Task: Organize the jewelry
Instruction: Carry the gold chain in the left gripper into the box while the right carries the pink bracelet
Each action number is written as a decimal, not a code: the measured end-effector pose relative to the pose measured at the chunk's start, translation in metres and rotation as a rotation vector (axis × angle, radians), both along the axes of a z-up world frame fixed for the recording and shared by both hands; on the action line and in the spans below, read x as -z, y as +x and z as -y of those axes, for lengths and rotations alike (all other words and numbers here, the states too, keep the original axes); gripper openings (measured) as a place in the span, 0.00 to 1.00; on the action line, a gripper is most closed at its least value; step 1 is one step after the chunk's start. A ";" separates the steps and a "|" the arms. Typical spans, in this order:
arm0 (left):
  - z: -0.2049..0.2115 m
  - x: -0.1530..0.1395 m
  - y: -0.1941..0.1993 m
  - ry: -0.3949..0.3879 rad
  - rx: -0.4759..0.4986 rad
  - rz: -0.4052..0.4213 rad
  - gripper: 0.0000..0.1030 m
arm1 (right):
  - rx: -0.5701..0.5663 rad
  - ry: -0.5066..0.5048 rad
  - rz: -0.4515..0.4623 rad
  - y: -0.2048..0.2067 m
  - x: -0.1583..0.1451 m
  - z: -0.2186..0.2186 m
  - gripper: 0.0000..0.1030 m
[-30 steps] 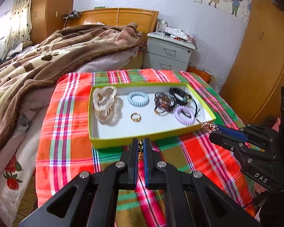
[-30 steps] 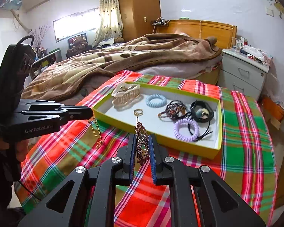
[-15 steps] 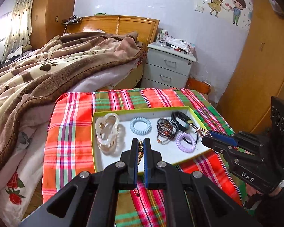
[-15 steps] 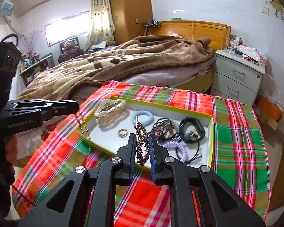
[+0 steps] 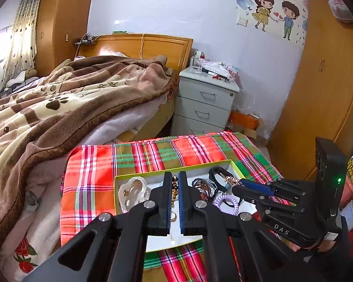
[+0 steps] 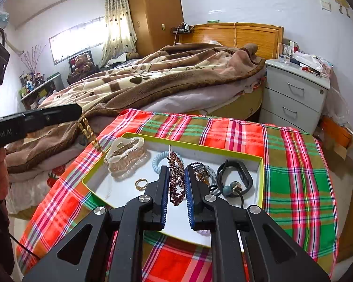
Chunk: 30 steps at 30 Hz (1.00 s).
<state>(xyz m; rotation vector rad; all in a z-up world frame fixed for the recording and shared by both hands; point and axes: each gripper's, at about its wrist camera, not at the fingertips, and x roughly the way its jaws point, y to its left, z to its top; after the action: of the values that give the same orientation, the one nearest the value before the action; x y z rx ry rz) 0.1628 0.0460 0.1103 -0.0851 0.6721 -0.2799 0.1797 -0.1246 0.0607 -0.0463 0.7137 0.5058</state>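
Both pieces have risen from beside the tray to above it: left hand-held gripper (image 5: pixel 175 193) clenched on gold chain (image 6: pixel 88 130), right hand-held gripper (image 6: pixel 176 183) grasping beaded ornament (image 6: pixel 176 178), lower centre, over tray (image 6: pixel 261 183); depositing presumably follows.

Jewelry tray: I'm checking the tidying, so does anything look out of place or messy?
Mostly tidy. In the tray, dark beaded bracelets and black cords overlap in a tangle. Two pieces remain outside: a gold chain in the left gripper, a beaded piece in the right gripper.

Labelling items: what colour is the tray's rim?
Yellow-green, around a white inside; the tray shows best in the right wrist view.
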 end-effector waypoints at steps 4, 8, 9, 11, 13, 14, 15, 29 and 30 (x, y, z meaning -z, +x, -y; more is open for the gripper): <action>0.000 0.016 0.007 0.006 -0.002 -0.042 0.05 | -0.014 -0.016 -0.024 0.005 0.010 -0.006 0.13; -0.002 0.035 0.010 0.005 -0.004 -0.090 0.05 | -0.024 -0.029 -0.048 0.009 0.020 -0.011 0.13; -0.002 0.039 0.010 0.007 -0.003 -0.099 0.05 | -0.027 -0.035 -0.054 0.010 0.023 -0.012 0.13; -0.001 0.045 0.009 0.010 0.000 -0.111 0.05 | -0.037 -0.044 -0.064 0.011 0.028 -0.014 0.13; -0.002 0.052 0.012 0.008 -0.001 -0.134 0.05 | -0.043 -0.062 -0.075 0.014 0.033 -0.017 0.13; -0.003 0.056 0.012 0.007 -0.006 -0.147 0.05 | -0.050 -0.073 -0.082 0.015 0.036 -0.019 0.13; -0.003 0.061 0.013 0.010 -0.008 -0.158 0.05 | -0.053 -0.085 -0.087 0.016 0.039 -0.021 0.13; -0.006 0.106 0.021 0.065 -0.045 -0.253 0.05 | -0.061 -0.219 -0.114 0.024 0.065 -0.033 0.14; -0.007 0.107 0.021 0.062 -0.047 -0.257 0.05 | -0.061 -0.224 -0.115 0.024 0.066 -0.033 0.14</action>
<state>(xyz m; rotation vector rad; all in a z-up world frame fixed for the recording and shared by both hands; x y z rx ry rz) 0.1842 0.0526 0.0029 -0.0779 0.9317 -0.2044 0.2039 -0.0915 -0.0050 -0.2504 0.8820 0.4877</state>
